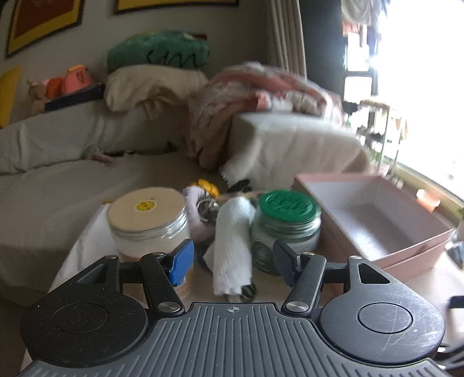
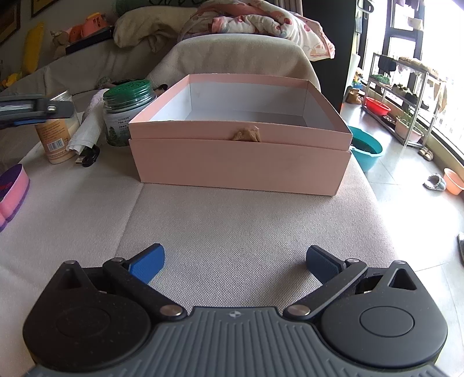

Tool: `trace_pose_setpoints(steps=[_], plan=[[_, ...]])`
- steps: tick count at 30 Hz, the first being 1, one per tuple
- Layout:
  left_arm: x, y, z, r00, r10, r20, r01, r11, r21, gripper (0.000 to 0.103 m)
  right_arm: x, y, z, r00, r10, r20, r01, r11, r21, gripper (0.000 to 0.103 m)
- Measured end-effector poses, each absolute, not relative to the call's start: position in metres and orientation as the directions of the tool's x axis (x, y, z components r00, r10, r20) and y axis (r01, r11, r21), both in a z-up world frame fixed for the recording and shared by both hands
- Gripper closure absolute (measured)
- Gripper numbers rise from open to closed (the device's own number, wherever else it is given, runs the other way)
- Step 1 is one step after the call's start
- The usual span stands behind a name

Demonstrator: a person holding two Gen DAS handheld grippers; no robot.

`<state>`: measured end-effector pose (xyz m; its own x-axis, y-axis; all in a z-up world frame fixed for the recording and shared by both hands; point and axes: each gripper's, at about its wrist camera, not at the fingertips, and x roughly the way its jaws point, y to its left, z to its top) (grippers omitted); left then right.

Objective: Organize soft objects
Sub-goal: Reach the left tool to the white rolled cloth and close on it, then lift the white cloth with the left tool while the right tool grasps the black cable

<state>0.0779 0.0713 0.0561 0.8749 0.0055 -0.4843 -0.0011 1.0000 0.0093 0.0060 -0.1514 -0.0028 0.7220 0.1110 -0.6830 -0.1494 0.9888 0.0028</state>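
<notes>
Both wrist views low, forward-facing (sharing pink box (image 2: 237, 162))

Clear jar with flat cream lid (image 1: 146, 207) standing left of green-lidded jar (image 1: 288, 207) on the beige cushion (image 2: 232, 226). Black cable with plug (image 2: 87, 156) lying near the base of the two jars. Pink-and-purple sponge block (image 2: 11, 188) resting at far left edge of the cushion. On the floor to the right: teal basin (image 2: 366, 150), red basin (image 2: 377, 105) under metal rack (image 2: 406, 87), small orange bowl (image 2: 453, 181), one slipper (image 2: 435, 182). Framed pictures with yellow borders (image 1: 43, 23) mounted on the wall behind. Beige curtain (image 1: 287, 34) hanging beside the bright window (image 1: 420, 87).
</notes>
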Motion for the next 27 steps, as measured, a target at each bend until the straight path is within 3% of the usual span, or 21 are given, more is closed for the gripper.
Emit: trace_pose_setpoints(steps=[1,3,8,10,12,16,22,24,26,27], plan=[[0.088,0.071,0.052,0.864,0.011,-0.504,-0.001,1.000,0.020,0.041,0.006,-0.151,-0.003,0.722,0.112,-0.683,-0.150,0.989,0.003,0.000],[0.102,0.071,0.045,0.843,0.016,-0.537,0.001,1.000,0.031,0.056,0.005,-0.152,-0.003,0.722,0.113,-0.683,-0.150,0.989,0.005,0.000],[0.119,0.065,0.026,0.816,0.039,-0.576,0.005,0.997,0.074,0.058,0.005,-0.152,-0.002,0.722,0.113,-0.682,-0.149,0.989,0.006,0.000],[0.123,0.061,0.020,0.816,0.050,-0.577,0.009,0.995,0.099,0.063,0.005,-0.152,-0.002,0.722,0.113,-0.683,-0.149,0.989,0.006,0.000],[0.121,0.060,0.017,0.819,0.040,-0.573,0.027,0.994,0.109,0.088,0.005,-0.152,-0.002,0.722,0.113,-0.682,-0.149,0.989,0.006,0.000],[0.097,0.072,0.028,0.855,-0.039,-0.518,0.077,0.996,0.051,0.089,0.004,-0.151,-0.002,0.721,0.117,-0.683,-0.152,0.988,0.009,0.000],[0.031,0.107,0.068,0.920,-0.079,-0.384,0.077,0.997,-0.019,0.090,-0.005,-0.135,0.013,0.755,0.208,-0.622,-0.271,0.963,-0.007,0.011],[0.014,0.122,0.082,0.934,-0.085,-0.347,0.069,0.996,-0.059,0.090,-0.008,-0.117,0.025,0.764,0.264,-0.588,-0.353,0.935,-0.038,0.020],[0.003,0.137,0.092,0.942,-0.077,-0.326,0.049,0.994,-0.094,0.090,-0.005,-0.092,0.037,0.753,0.322,-0.574,-0.438,0.896,-0.073,0.049],[-0.001,0.144,0.094,0.945,-0.072,-0.319,0.036,0.993,-0.116,0.090,-0.002,-0.081,0.041,0.741,0.344,-0.577,-0.471,0.878,-0.081,0.053]])
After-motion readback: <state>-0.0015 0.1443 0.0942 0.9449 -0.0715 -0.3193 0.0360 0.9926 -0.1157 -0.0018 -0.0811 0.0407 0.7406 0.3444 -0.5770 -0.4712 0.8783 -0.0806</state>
